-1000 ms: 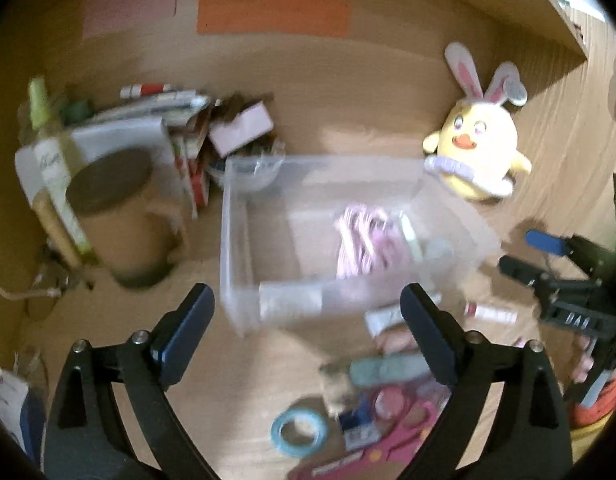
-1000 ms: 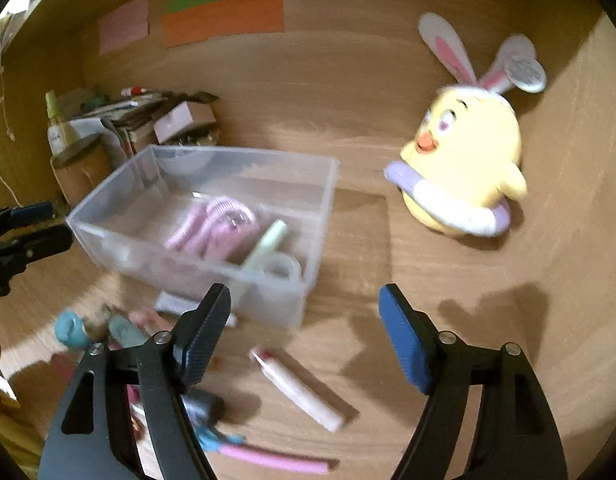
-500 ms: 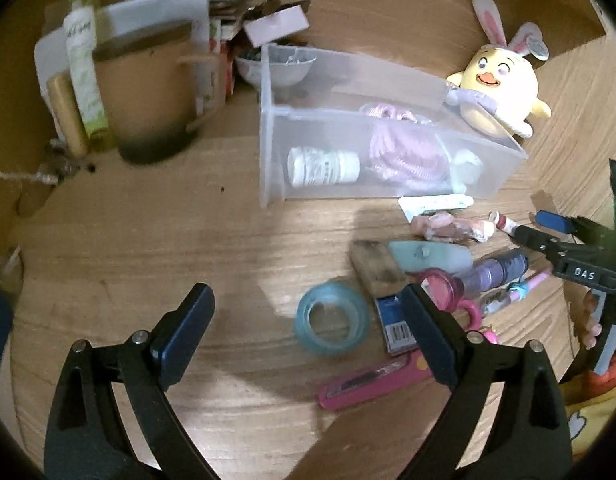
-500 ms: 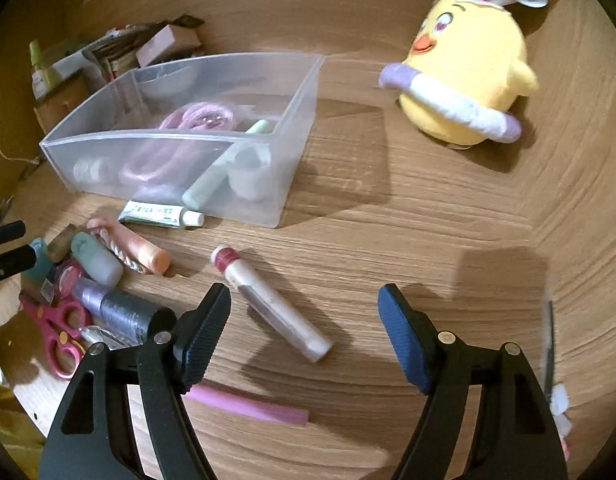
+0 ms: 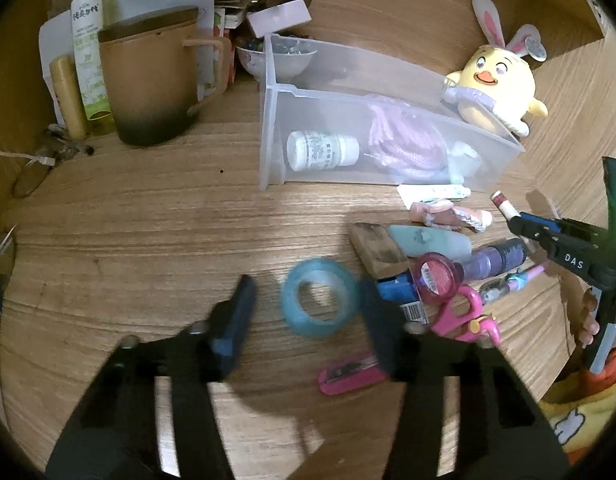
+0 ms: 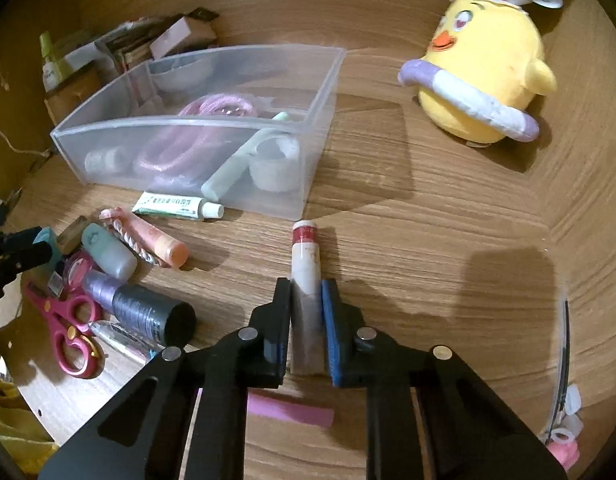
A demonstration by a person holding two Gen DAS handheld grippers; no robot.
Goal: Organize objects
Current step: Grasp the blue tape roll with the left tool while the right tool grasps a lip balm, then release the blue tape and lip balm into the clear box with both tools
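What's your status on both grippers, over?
Right gripper shut on red-capped tube. Left gripper open, fingers straddling blue tape roll. Clear bin ahead, path unobstructed.

Beside a frosted translucent bin (image 6: 211, 128) on wood-grain tabletop (image 6: 428, 220): a yellow plush chick (image 6: 484, 68) with pink-lined white ears, a translucent blue tape roll (image 5: 320, 298), pink scissors (image 6: 69, 320), and a white, red-capped tube (image 6: 305, 256).

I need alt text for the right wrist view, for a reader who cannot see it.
The right gripper is shut on a red-capped tube lying on a wooden table. Behind it stands a clear bin with pink cord inside, a yellow plush chick to its right, and small toiletries and pink scissors at left.
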